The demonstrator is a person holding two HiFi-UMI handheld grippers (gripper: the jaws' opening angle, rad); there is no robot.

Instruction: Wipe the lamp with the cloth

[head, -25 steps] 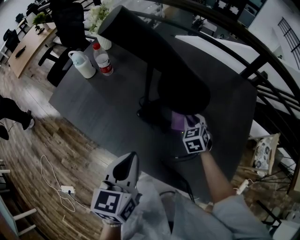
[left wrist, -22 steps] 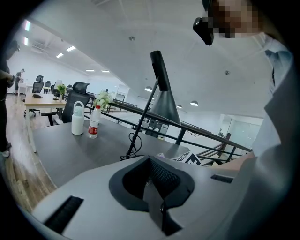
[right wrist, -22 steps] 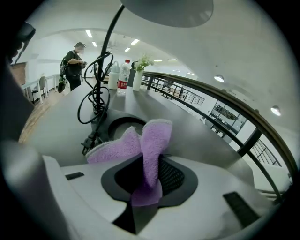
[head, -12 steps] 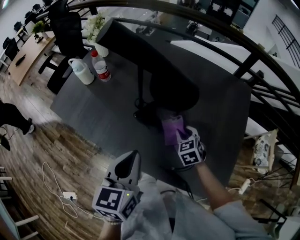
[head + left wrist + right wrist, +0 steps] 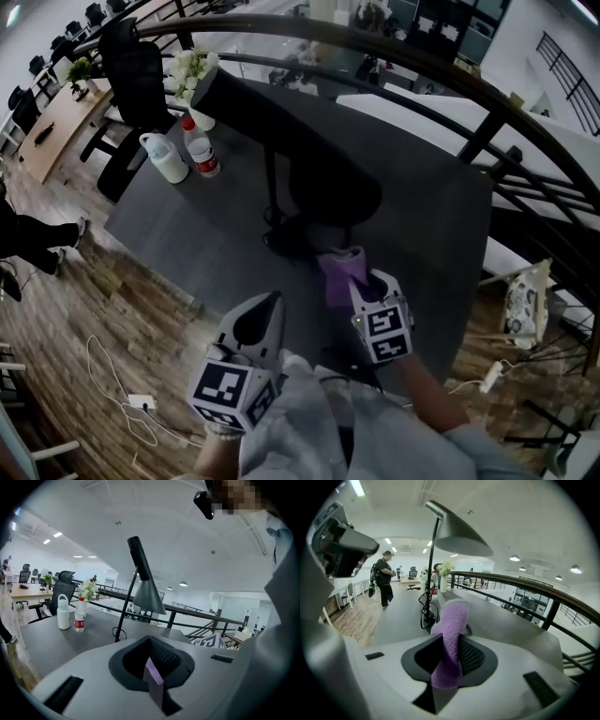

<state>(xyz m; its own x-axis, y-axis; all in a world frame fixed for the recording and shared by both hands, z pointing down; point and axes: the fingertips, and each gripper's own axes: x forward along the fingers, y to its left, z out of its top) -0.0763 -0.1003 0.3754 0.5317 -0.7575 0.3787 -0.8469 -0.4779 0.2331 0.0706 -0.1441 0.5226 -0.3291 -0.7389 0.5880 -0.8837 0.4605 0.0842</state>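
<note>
Lamp (image 5: 300,150) shares table (image 5: 187,225) with vase (image 5: 202,118) holding flowers (image 5: 190,67).

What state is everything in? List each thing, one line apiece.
Lamp: upright on the table.
Cloth: clamped in the right gripper, free end sticking up.
Right gripper: shut on the cloth.
Left gripper: shut, nothing held.
Water bottle: upright, red cap on.
White jug: upright, lid on.
</note>
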